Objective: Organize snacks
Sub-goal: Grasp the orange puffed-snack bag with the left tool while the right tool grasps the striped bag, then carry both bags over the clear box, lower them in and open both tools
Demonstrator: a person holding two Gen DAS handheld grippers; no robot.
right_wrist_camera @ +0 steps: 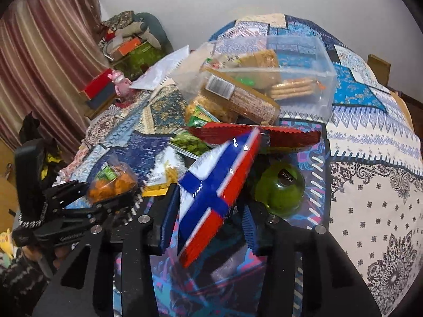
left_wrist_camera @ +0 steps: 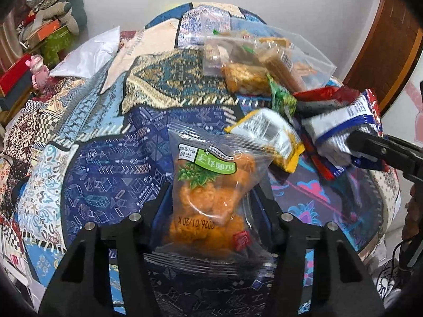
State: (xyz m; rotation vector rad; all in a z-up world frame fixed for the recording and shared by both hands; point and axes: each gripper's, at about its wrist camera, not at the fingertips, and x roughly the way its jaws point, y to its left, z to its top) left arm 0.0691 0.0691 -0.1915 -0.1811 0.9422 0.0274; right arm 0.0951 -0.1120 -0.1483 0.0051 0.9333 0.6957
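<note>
My left gripper [left_wrist_camera: 211, 198] is shut on a clear bag of orange fried snacks [left_wrist_camera: 211, 192] with a green label, held above the patterned bedspread. It also shows in the right wrist view [right_wrist_camera: 111, 185], at the left. My right gripper [right_wrist_camera: 208, 206] is shut on a blue, white and red snack packet [right_wrist_camera: 214, 192], held tilted above the bed. That packet shows at the right of the left wrist view [left_wrist_camera: 346, 132]. A clear plastic box [right_wrist_camera: 312, 74] holding biscuits and snack packs lies tipped behind the pile.
A yellow packet [left_wrist_camera: 275, 137], a green packet [left_wrist_camera: 283, 97] and red packets [right_wrist_camera: 253, 134] lie loose by the box. A green round bottle [right_wrist_camera: 280, 190] lies by my right gripper. A white pillow [left_wrist_camera: 90, 55] and stacked boxes [left_wrist_camera: 45, 34] are at the left.
</note>
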